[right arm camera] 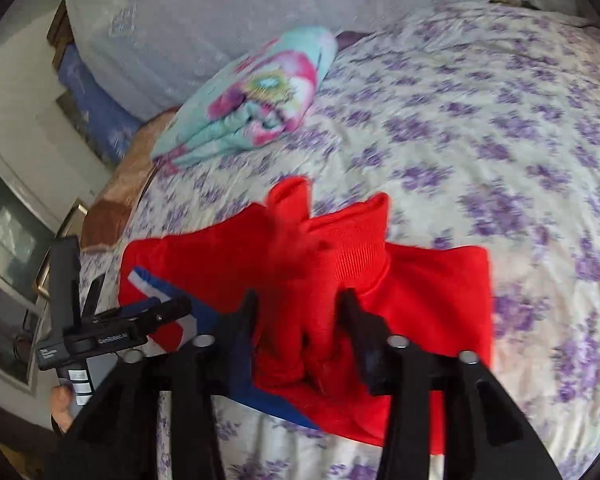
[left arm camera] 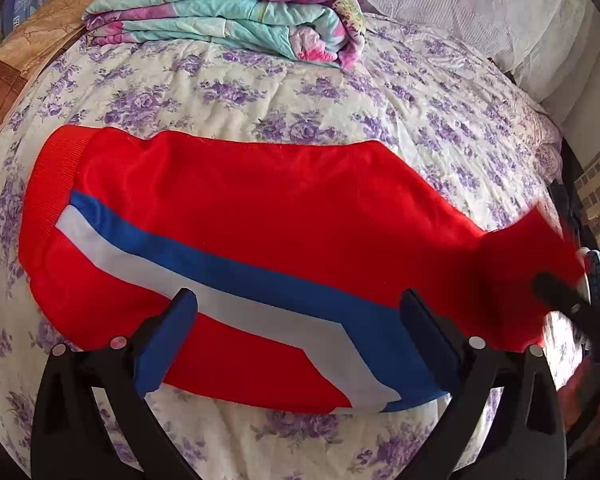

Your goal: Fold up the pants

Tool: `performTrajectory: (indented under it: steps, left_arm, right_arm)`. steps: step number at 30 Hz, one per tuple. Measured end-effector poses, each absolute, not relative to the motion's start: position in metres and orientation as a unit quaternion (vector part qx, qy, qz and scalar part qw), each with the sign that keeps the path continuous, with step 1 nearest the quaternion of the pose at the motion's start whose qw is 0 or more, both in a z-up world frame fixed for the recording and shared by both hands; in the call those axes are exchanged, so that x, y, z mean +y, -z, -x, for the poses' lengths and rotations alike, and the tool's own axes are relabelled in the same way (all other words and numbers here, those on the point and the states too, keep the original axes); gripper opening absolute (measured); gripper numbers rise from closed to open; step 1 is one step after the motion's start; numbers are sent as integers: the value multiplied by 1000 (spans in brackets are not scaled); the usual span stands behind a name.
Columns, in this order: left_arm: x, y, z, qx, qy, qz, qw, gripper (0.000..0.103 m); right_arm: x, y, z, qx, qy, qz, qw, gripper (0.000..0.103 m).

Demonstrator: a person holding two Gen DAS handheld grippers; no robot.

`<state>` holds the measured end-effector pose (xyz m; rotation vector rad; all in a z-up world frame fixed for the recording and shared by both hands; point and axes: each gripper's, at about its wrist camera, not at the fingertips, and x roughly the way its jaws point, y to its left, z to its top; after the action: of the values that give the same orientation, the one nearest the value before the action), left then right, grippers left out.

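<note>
Red pants [left arm camera: 240,208] with a blue and white side stripe lie flat across the floral bedspread [left arm camera: 260,92]. My left gripper [left arm camera: 296,336] is open and empty, its blue pads just above the pants' near edge. My right gripper [right arm camera: 300,320] is shut on the pants' ribbed cuff end [right arm camera: 352,240] and lifts that red fabric off the bed. The right gripper also shows at the right edge of the left wrist view [left arm camera: 580,288], holding the raised end. The left gripper shows in the right wrist view [right arm camera: 140,320].
A folded turquoise and pink floral quilt [left arm camera: 236,12] lies at the far side of the bed. A white lace-covered pillow [right arm camera: 204,28] is behind it. A brown blanket [left arm camera: 24,60] lies at the left bed edge. A window [right arm camera: 4,248] is at the left.
</note>
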<state>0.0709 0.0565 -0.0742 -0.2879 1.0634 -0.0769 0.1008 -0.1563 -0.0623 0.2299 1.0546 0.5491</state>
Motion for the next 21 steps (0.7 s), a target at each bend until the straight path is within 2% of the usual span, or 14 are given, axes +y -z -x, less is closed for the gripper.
performTrajectory:
  steps: [1,3,5,12,16,21]
  left_arm:
    - [58,72,-69,504,38,136,852,98]
    - [62,69,-65,505,29,124,854,98]
    - [69,68,-62,501,18,119,857,98]
    - [67,71,-66,506,28,128,852,98]
    - [46,76,-72,518,36,107,848,98]
    - [29,81,-79,525,37,93,845,98]
  right_arm:
    - [-142,73,-104,517,-298,-116,794,84]
    - [-134,83,-108,542,-330,-157,757,84]
    - [-142,73,-104,532,-351,-182,749,84]
    - [-222,26,-81,444,-241,-123,854,84]
    - [-264,40,-71,441,-168,-86,877,84]
    - [-289,75,-78,472,-144,-110,863,84]
